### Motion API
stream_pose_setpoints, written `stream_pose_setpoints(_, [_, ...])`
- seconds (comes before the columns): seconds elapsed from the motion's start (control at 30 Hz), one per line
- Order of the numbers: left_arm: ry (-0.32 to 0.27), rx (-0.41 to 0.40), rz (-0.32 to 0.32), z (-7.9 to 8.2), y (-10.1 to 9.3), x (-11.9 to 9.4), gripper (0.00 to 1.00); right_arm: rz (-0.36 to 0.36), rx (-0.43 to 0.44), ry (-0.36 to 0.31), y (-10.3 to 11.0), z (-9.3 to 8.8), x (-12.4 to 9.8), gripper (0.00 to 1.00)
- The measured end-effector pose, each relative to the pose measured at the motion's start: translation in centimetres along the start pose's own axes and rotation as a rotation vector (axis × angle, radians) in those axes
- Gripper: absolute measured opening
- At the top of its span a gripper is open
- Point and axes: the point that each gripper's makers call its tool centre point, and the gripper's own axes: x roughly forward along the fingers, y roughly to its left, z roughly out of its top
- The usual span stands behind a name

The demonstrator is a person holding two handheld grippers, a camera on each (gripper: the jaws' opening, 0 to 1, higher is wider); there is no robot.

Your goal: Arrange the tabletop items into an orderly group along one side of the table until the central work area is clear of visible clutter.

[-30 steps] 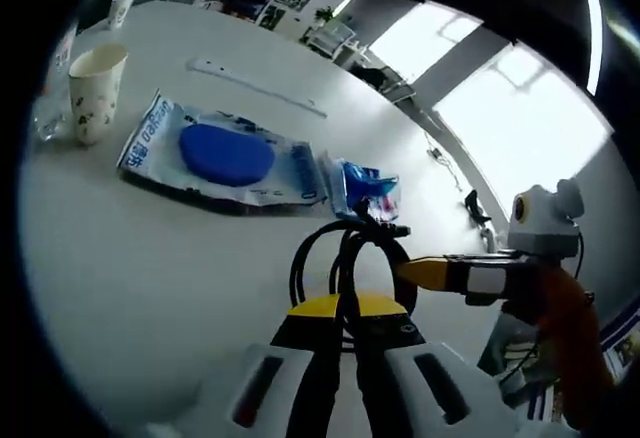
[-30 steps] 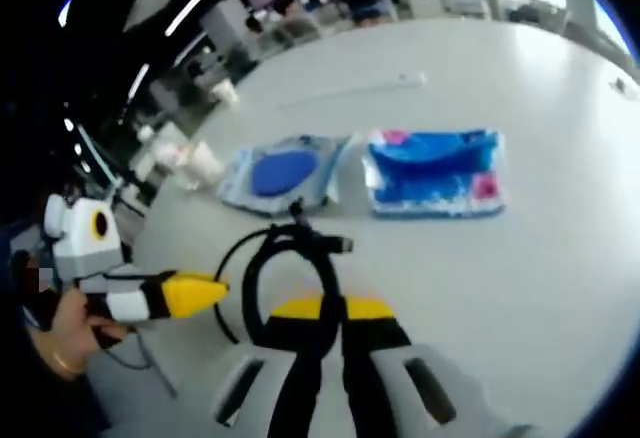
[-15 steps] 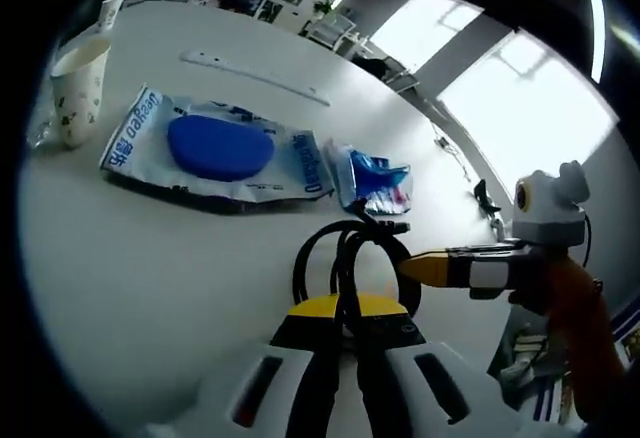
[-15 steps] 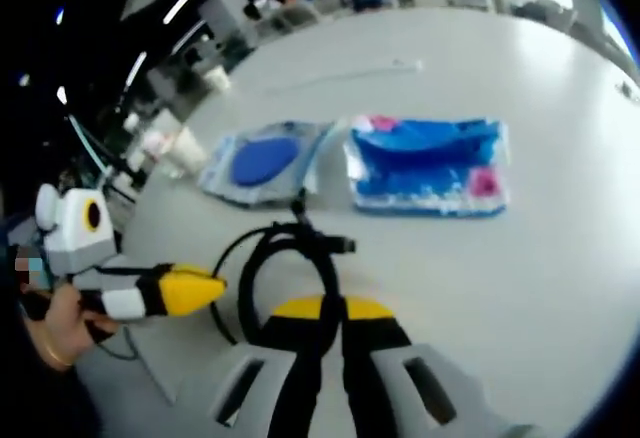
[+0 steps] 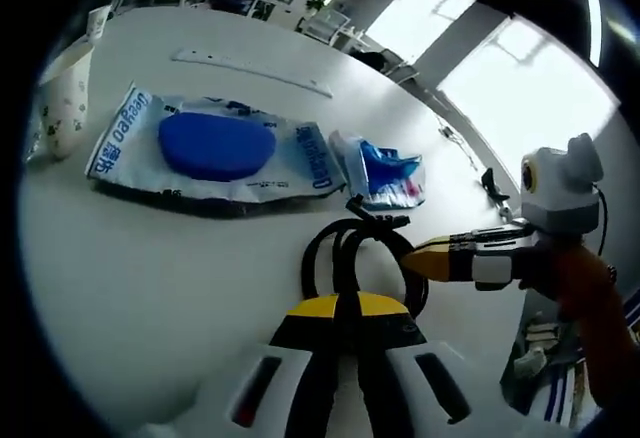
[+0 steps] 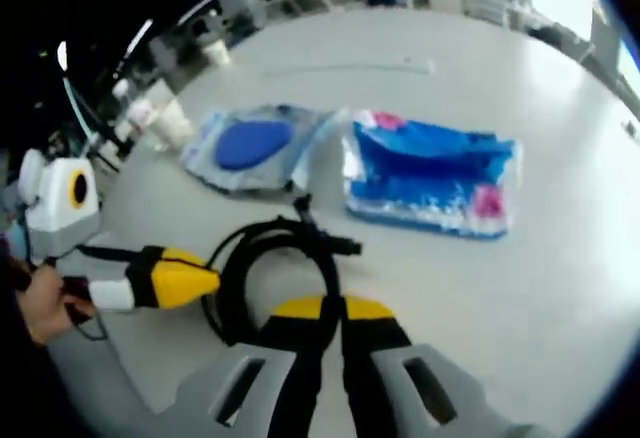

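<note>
Both tools, left (image 5: 340, 303) and right (image 6: 322, 303), clamped on coiled black cable (image 6: 270, 258); blue packets (image 6: 430, 173) lie beyond on surface (image 6: 560, 258).

Room's pretty bright, mostly daylight pouring in from the big windows (image 5: 520, 88), which are totally blown out to white. The white table (image 5: 130, 258) picks up a soft sheen and things on it cast only faint shadows. Right gripper view looks smeary and soft all over. Heavy fisheye bending toward the edges in both.
</note>
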Motion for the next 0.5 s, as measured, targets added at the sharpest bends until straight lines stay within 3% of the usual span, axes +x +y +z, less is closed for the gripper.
stream_pose_setpoints(0.23, [0.009,0.017,0.027,-0.39,0.63,0.52,0.04,-0.081,-0.189,0.033,-0.27,-0.02,0.51,0.03])
stream_pose_setpoints(0.5, [-0.013,0.007,0.029,-0.33,0.61,0.65,0.04,-0.108,-0.229,0.031,-0.94,0.04,1.05,0.04])
